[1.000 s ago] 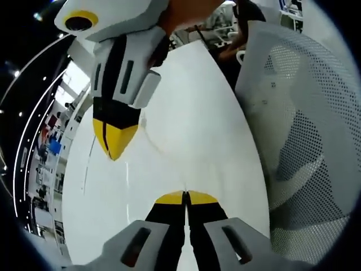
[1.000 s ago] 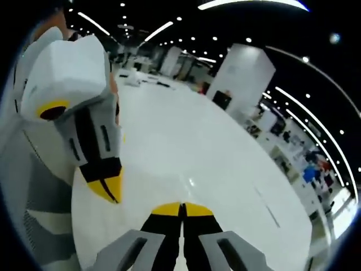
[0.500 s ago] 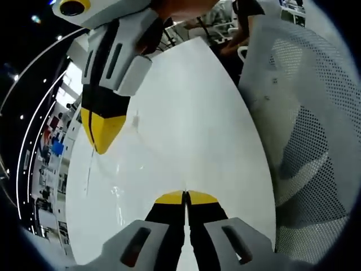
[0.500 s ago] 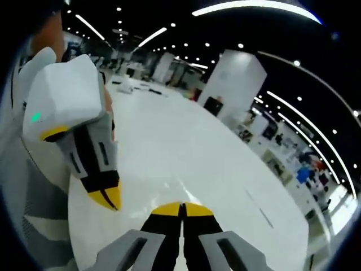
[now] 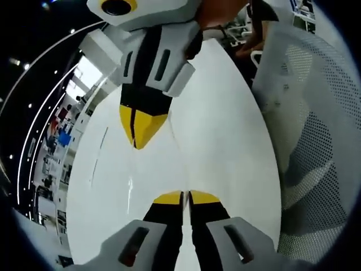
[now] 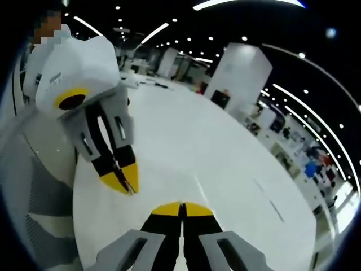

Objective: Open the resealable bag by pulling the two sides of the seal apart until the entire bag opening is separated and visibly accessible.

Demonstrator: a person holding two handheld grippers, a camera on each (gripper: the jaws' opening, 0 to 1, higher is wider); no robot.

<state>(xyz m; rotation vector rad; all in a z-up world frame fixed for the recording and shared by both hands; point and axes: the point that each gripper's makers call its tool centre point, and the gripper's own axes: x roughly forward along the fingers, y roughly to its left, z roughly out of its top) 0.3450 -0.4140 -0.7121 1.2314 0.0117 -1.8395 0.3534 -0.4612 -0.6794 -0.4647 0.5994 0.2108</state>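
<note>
- white, glossy table [image 5: 225, 141] lies under both grippers; in the right gripper view it stretches away [image 6: 225, 164] towards a big hall.
- left gripper [image 5: 186, 197]: its yellow-tipped black jaws rise from the bottom of the left gripper view, pressed together with just a hairline seam between them.
- it also comes into the right gripper view [image 6: 125, 180] from the left, tips pointing down at the table, jaws closed – near the right gripper's own tips but apart from them.
- right gripper [image 6: 181, 209]: jaws closed tip to tip in its own view; in the left gripper view it hangs from the top [image 5: 138, 127], yellow tips together, pointing towards the left gripper.
- resealable bag: i cannot pick it out for certain. a faint pale line [image 5: 179, 164] runs across the table between the two pairs of tips – whether that is clear film, and whether either pair pinches it, i cannot tell.
- a white perforated chair back [image 5: 316, 141] stands at the table's edge in the left gripper view.
- a person's bare arm [image 5: 225, 8] shows above the right gripper's body there.
- in the right gripper view, a white pillar [image 6: 242, 73] stands beyond the table under a dark ceiling with rows of lights.
</note>
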